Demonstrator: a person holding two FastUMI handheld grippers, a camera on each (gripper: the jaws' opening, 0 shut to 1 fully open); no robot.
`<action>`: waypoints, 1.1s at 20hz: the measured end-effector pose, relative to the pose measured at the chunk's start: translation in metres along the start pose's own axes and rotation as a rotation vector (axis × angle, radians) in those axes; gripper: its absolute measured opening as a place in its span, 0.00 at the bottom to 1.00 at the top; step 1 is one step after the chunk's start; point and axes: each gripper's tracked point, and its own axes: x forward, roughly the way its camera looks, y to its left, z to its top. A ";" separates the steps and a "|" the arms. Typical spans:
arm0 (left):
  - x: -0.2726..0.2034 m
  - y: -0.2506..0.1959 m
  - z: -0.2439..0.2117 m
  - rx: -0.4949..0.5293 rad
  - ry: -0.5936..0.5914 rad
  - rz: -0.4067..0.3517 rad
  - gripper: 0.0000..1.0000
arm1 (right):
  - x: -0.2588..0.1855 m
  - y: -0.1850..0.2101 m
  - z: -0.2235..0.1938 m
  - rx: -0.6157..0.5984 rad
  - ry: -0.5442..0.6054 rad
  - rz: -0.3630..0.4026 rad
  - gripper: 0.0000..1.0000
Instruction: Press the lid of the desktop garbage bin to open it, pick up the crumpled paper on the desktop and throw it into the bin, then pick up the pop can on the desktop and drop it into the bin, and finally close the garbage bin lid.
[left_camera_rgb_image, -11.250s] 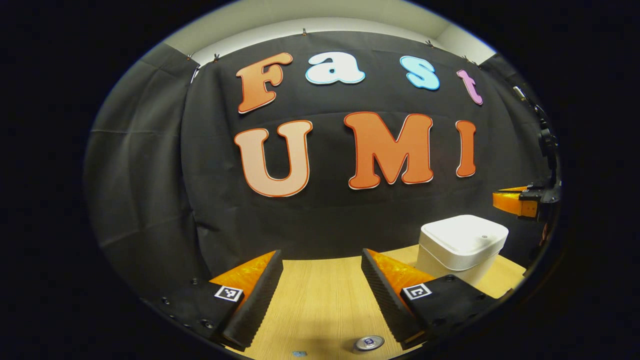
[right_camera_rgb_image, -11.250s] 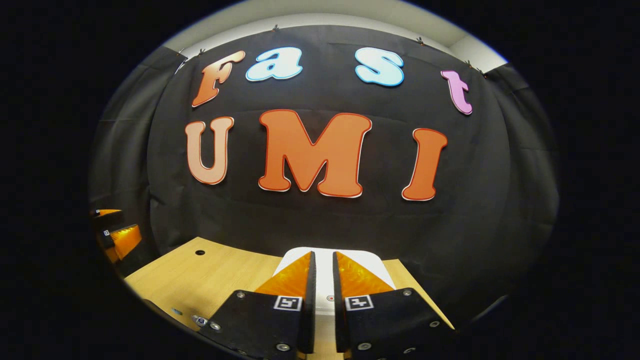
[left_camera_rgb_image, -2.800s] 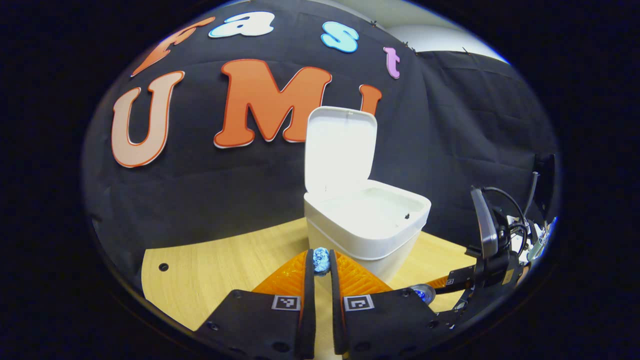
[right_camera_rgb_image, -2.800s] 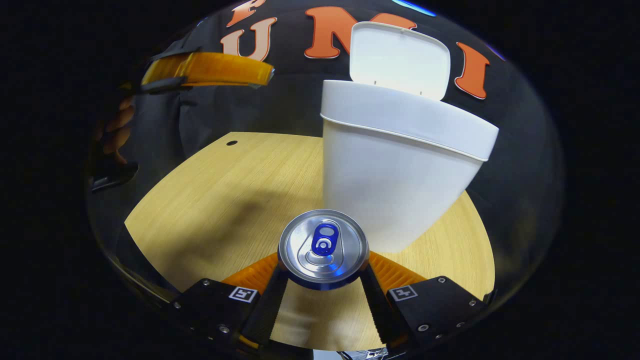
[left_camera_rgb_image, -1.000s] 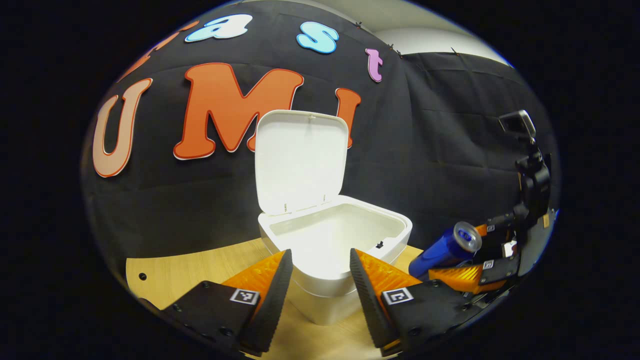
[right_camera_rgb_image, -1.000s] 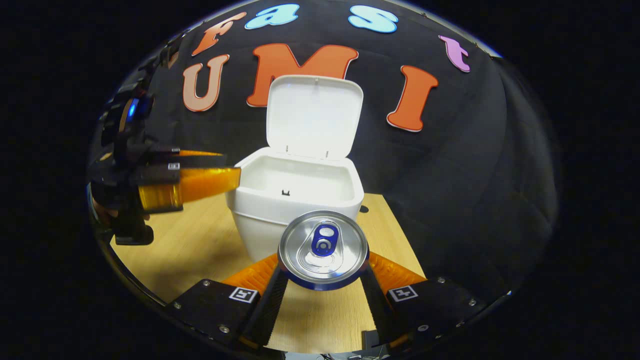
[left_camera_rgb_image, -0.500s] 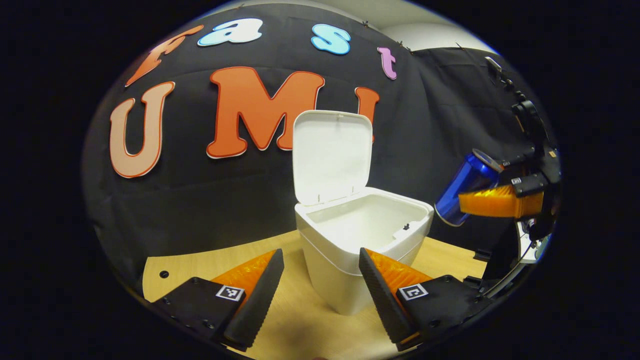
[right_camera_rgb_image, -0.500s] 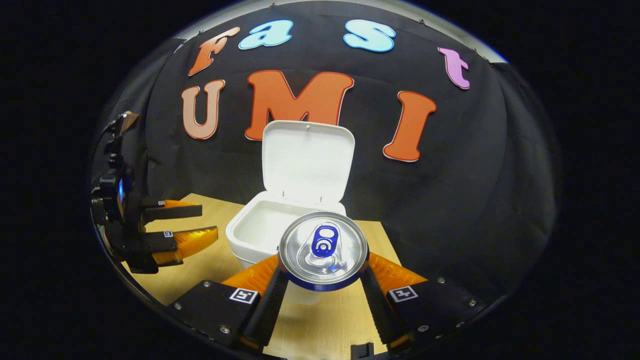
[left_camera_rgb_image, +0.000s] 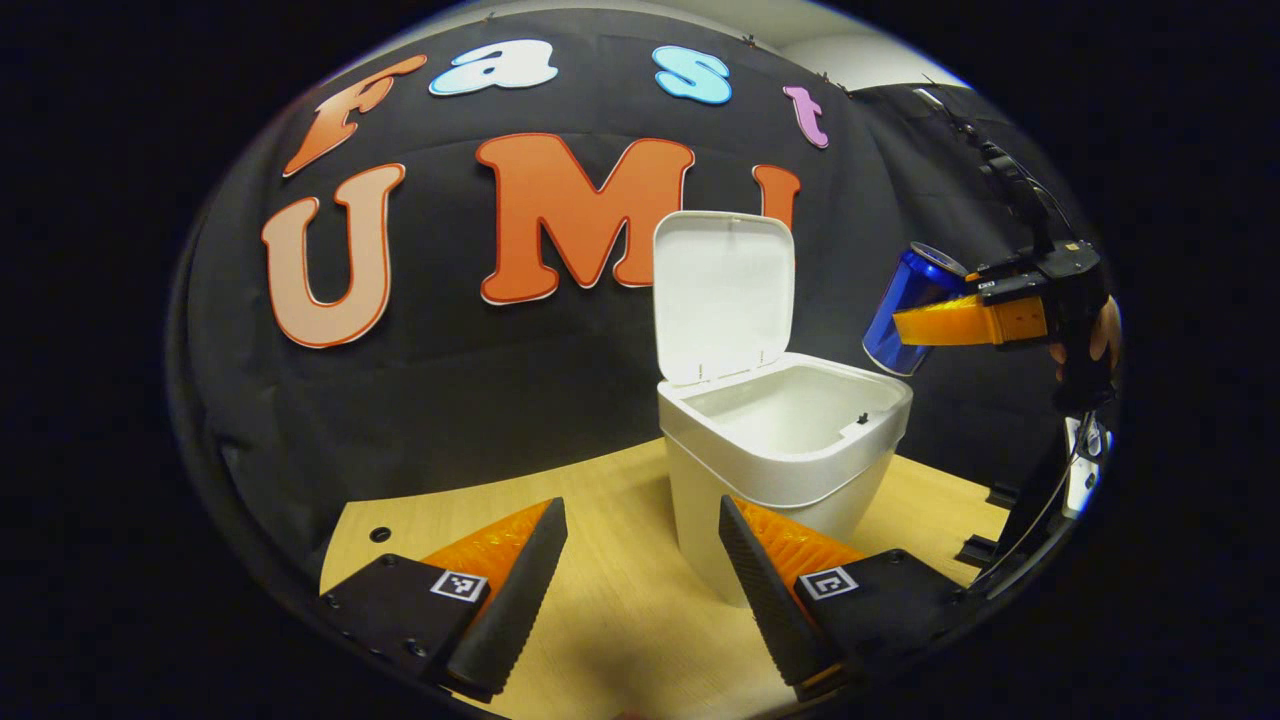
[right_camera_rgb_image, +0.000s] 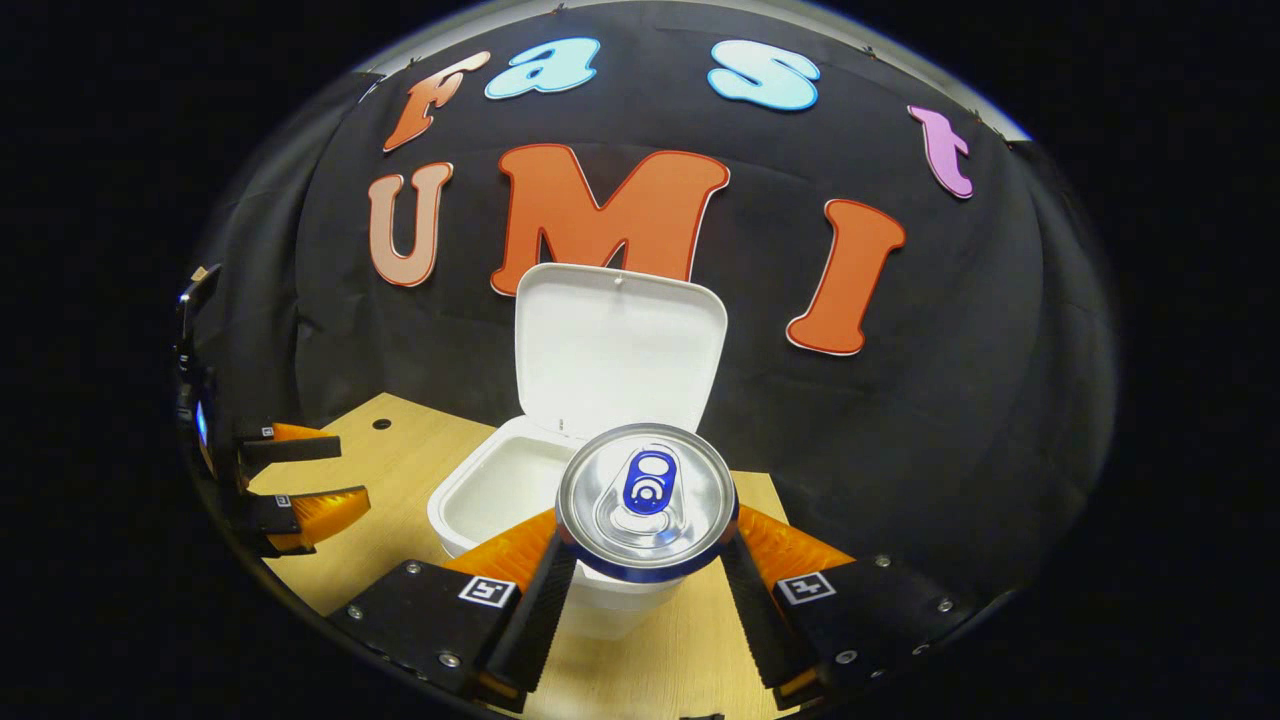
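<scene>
The white bin (left_camera_rgb_image: 780, 460) stands on the wooden table with its lid (left_camera_rgb_image: 722, 295) raised upright. My left gripper (left_camera_rgb_image: 640, 570) is open and holds nothing, low in front of the bin's left side. In the left gripper view the right gripper (left_camera_rgb_image: 950, 325) carries the blue pop can (left_camera_rgb_image: 905, 305) in the air, above and right of the bin's opening. In the right gripper view the right gripper (right_camera_rgb_image: 645, 575) is shut on the pop can (right_camera_rgb_image: 648, 500), whose silver top faces the camera just before the open bin (right_camera_rgb_image: 500, 490). The lid (right_camera_rgb_image: 618, 345) stands behind. The left gripper (right_camera_rgb_image: 300, 480) sits open at far left.
The wooden table (left_camera_rgb_image: 620, 620) has a small hole (left_camera_rgb_image: 380, 534) near its back left edge. Black cloth hangs close behind the bin. A hand (left_camera_rgb_image: 1100, 335) holds the right gripper, with cables and a stand (left_camera_rgb_image: 1040, 500) at far right.
The left gripper dropped the crumpled paper into the bin, opened and drew back to the left. The right gripper lifted the can from the table toward the bin's opening.
</scene>
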 end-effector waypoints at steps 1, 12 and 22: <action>-0.003 0.005 -0.002 -0.009 0.004 0.018 0.97 | 0.005 0.001 -0.002 0.000 0.005 0.010 0.80; -0.037 0.030 -0.034 -0.085 0.069 0.219 0.98 | 0.038 0.009 -0.026 -0.039 0.076 0.138 0.80; -0.043 0.013 -0.042 -0.107 0.097 0.248 0.98 | 0.044 0.014 -0.043 -0.062 0.124 0.190 0.81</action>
